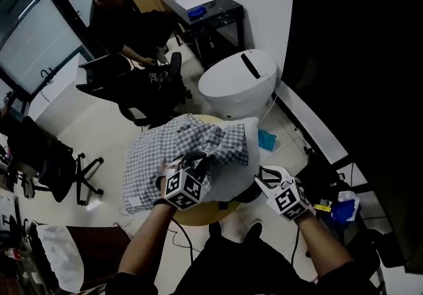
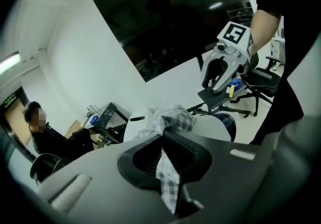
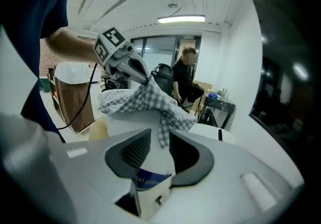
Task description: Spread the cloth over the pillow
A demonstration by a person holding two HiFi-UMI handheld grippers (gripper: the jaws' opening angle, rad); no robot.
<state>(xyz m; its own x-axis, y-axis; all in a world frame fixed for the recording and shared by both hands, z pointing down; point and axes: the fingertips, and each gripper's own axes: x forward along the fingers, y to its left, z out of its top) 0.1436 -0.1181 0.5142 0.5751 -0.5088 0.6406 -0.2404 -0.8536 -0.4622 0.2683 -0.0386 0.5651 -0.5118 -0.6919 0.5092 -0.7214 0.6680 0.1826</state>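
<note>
A grey-and-white checked cloth (image 1: 178, 148) lies bunched over a white pillow (image 1: 232, 178) on a small round wooden table (image 1: 198, 215). My left gripper (image 1: 195, 158) is shut on a fold of the cloth at the top of the pillow; in the left gripper view the cloth (image 2: 168, 117) runs pinched between its jaws (image 2: 163, 140). My right gripper (image 1: 264, 178) is at the pillow's near right edge. In the right gripper view its jaws (image 3: 160, 152) close on the pillow's (image 3: 130, 127) labelled corner, with the cloth (image 3: 140, 100) hanging just above.
A large white rounded unit (image 1: 238, 82) stands just beyond the table. A person (image 1: 122, 16) sits at the back left near a black desk (image 1: 205, 12). An office chair (image 1: 59, 168) is at the left, and blue clutter (image 1: 340, 208) lies on the floor at the right.
</note>
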